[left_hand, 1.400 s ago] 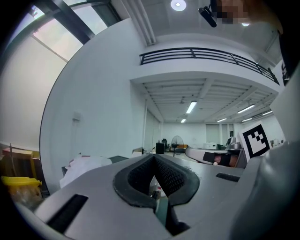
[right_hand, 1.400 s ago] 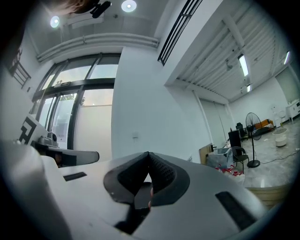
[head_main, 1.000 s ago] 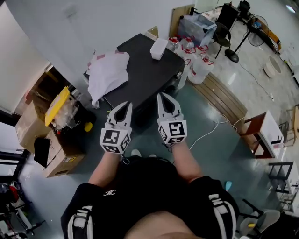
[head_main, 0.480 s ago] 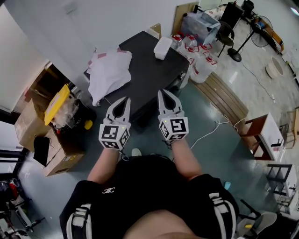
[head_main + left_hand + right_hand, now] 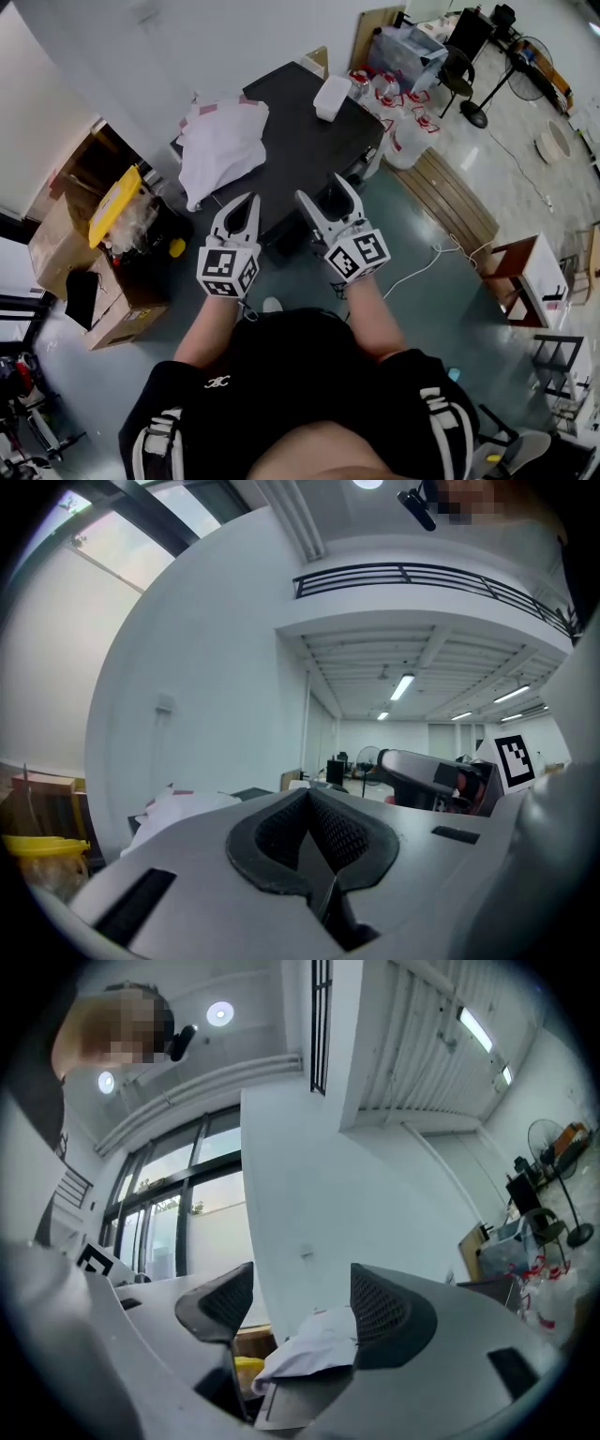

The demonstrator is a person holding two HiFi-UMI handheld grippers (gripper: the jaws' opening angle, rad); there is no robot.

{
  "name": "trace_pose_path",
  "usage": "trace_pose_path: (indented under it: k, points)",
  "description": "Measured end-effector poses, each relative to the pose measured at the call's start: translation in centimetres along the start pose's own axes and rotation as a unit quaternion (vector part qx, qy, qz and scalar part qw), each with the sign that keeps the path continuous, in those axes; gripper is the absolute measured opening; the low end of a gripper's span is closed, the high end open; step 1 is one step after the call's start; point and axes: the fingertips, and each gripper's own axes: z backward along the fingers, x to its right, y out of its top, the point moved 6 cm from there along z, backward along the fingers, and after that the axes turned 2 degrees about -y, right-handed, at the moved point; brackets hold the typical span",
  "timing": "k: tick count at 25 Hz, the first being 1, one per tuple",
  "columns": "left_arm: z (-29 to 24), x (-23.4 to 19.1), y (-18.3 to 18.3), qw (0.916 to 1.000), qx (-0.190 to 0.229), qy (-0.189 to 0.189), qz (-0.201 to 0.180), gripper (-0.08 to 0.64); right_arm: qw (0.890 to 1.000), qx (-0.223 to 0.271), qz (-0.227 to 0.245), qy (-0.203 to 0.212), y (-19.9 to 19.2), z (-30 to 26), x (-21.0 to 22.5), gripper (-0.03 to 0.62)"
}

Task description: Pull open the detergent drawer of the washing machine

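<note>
The washing machine (image 5: 291,131) is a dark box seen from above in the head view; I cannot make out its detergent drawer. On its top lie a crumpled white cloth (image 5: 220,145) and a small white box (image 5: 332,97). Both grippers hover over its near edge, touching nothing. My left gripper (image 5: 242,202) is shut, and its pads (image 5: 323,832) meet with nothing between them. My right gripper (image 5: 325,189) is opening, its jaws spread wide and empty. Between them, in the right gripper view, the white cloth (image 5: 309,1344) shows far off.
Cardboard boxes (image 5: 112,309) and a yellow lid (image 5: 114,208) crowd the floor at the left. Water jugs (image 5: 403,122), a wooden pallet (image 5: 450,197), a white cable (image 5: 422,262) and a standing fan (image 5: 473,84) lie to the right of the machine.
The right gripper's jaws have gone from shut to wide apart, and that gripper has rolled a little. Both grippers have drifted slightly toward the machine.
</note>
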Motion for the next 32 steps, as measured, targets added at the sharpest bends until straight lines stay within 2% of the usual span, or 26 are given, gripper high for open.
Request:
trace_pose_path:
  k: [2, 4, 7, 11, 19, 32]
  points:
    - [0.1, 0.1, -0.2, 1.0000, -0.001, 0.000, 0.000, 0.000, 0.998, 0.001, -0.052, 0.028, -0.5, 0.4, 0.1, 0.301]
    - [0.2, 0.1, -0.4, 1.0000, -0.004, 0.001, 0.001, 0.000, 0.991, 0.007, -0.125, 0.057, -1.1, 0.8, 0.6, 0.298]
    - [0.3, 0.3, -1.0, 0.9999, -0.013, 0.003, 0.003, 0.000, 0.971, 0.008, -0.223, 0.092, -2.6, 1.8, 1.7, 0.298]
    - [0.6, 0.6, -2.3, 0.9995, -0.031, 0.007, 0.006, 0.000, 0.946, 0.003, -0.305, 0.114, -5.5, 3.7, 3.1, 0.298]
    - [0.9, 0.2, -5.6, 0.9975, -0.067, 0.020, 0.015, 0.000, 0.905, -0.002, -0.407, 0.120, -12.2, 6.6, 5.1, 0.298]
    - [2.6, -1.2, -11.4, 0.9926, -0.101, 0.058, 0.035, 0.000, 0.863, -0.027, -0.498, 0.081, -23.4, 9.0, 7.7, 0.298]
